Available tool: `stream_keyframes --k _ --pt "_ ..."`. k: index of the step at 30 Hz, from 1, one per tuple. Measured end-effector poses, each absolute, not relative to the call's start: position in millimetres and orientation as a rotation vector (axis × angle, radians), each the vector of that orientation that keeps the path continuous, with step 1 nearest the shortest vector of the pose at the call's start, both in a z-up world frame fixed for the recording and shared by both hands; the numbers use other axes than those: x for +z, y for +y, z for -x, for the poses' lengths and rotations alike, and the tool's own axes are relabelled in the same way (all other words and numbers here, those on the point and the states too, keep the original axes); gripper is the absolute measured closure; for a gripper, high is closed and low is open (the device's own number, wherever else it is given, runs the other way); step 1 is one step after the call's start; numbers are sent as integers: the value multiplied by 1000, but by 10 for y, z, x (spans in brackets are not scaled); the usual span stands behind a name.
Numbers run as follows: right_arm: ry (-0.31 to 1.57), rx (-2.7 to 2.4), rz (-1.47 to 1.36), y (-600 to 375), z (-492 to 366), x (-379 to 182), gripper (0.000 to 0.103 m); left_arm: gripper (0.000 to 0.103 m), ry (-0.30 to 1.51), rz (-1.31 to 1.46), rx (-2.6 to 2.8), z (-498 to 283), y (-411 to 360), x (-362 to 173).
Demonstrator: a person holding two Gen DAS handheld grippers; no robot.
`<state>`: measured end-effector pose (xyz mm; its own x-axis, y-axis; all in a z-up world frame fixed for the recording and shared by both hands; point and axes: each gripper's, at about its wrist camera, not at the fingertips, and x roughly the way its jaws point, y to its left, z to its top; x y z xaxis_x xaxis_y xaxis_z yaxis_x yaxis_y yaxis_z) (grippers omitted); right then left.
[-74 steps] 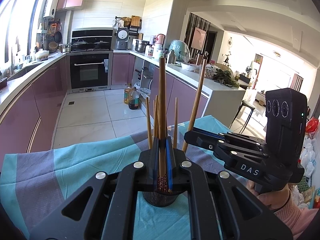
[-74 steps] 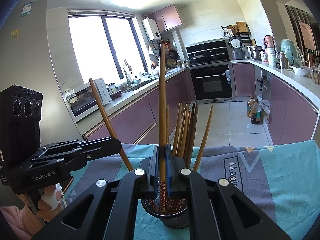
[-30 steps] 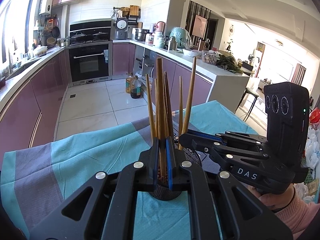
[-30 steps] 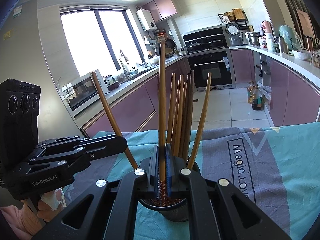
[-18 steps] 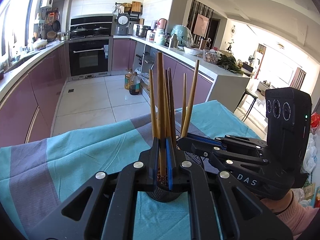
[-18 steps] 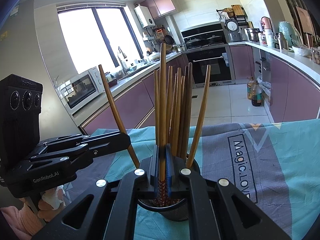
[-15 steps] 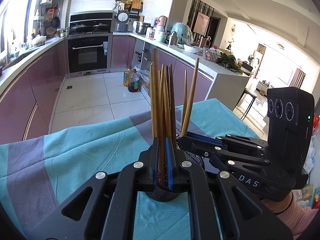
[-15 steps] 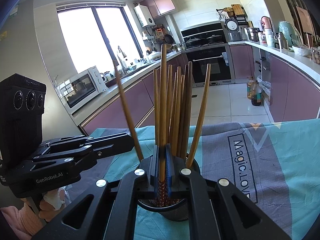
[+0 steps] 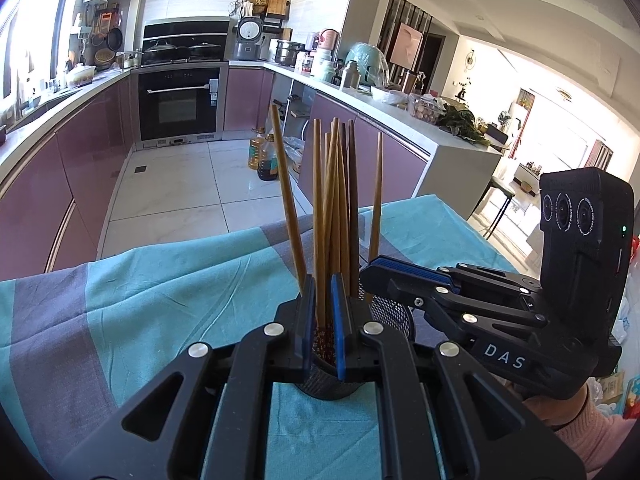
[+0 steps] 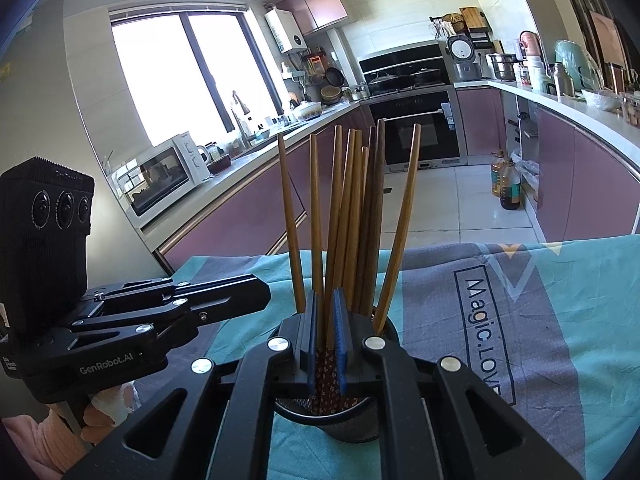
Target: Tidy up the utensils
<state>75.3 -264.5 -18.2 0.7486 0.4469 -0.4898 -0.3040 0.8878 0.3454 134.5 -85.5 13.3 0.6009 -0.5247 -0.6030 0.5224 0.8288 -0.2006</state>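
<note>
A black mesh holder (image 9: 394,316) (image 10: 352,428) stands on the teal and grey cloth with several brown chopsticks upright in it. My left gripper (image 9: 322,280) (image 10: 266,292) is at the holder's rim, its jaws almost together and pressing on nothing. One chopstick (image 9: 286,192) (image 10: 289,216) leans in the holder just clear of the left gripper's tip. My right gripper (image 10: 325,296) (image 9: 366,270) comes in from the other side. Its jaws are opening, and a chopstick (image 10: 316,220) stands loose between the pads, its lower end down in the holder.
The cloth-covered table (image 9: 160,280) ends just beyond the holder, with tiled kitchen floor (image 9: 168,184) and purple cabinets behind. A hand in a pink sleeve (image 9: 580,432) holds the right gripper. Printed lettering (image 10: 486,328) marks the cloth to the right.
Both tall chopsticks that stood high in the jaws have sunk into the holder. The left one has swung away from the left gripper and leans free. The right jaws have widened.
</note>
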Motion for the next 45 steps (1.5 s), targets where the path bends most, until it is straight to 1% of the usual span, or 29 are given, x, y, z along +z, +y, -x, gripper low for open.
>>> stream_keyframes --k 1,3,4,5,6,7,8,9,10,11,12,13,14,15,16,17,30,38,45 --pt "593 413 -248 -2644 -737 -177 82 92 697 6 -603 -1339 -832 135" --pt "585 401 -234 -2632 -692 -169 71 81 686 12 -586 -1324 -773 129" --pt "581 397 -225 -2626 -670 -164 70 77 677 14 -576 -1275 -750 120" --pt "576 396 -217 -2619 -647 -158 69 71 667 16 -560 -1267 -704 128" --pt "573 392 -211 -2617 -633 -157 63 66 656 19 -542 -1271 -650 143" --pt "567 386 -204 -2612 -607 -151 55 64 645 19 -527 -1253 -605 143" --pt "561 382 -197 -2605 -585 -141 53 58 631 17 -507 -1232 -557 147" --pt "553 376 -186 -2591 -551 -138 48 48 611 17 -478 -1199 -493 151" --pt "547 370 -177 -2583 -528 -133 41 43 596 16 -459 -1172 -455 158" --pt "538 362 -163 -2568 -494 -128 37 31 573 12 -437 -1132 -407 165" --pt "529 354 -153 -2561 -475 -118 27 20 550 5 -413 -1093 -361 170" --pt "519 344 -138 -2547 -443 -114 19 16 532 -1 -389 -1044 -337 180" --pt "510 331 -121 -2528 -411 -111 16 10 514 -7 -363 -1004 -296 177" --pt "501 320 -106 -2514 -386 -109 10 9 497 -13 -339 -972 -249 170" --pt "490 307 -92 -2501 -357 -112 6 8 488 -15 -324 -933 -220 170" --pt "478 301 -80 -2486 -320 -115 6 6 476 -16 -308 -888 -188 169" --pt "385 247 -62 -2392 -51 -156 6 6 378 -9 -149 -367 135 75" --pt "298 206 -37 -2340 127 -119 6 6 291 3 -64 -124 219 142" --pt "266 196 -19 -2255 211 -111 6 6 279 27 -49 5 283 144"
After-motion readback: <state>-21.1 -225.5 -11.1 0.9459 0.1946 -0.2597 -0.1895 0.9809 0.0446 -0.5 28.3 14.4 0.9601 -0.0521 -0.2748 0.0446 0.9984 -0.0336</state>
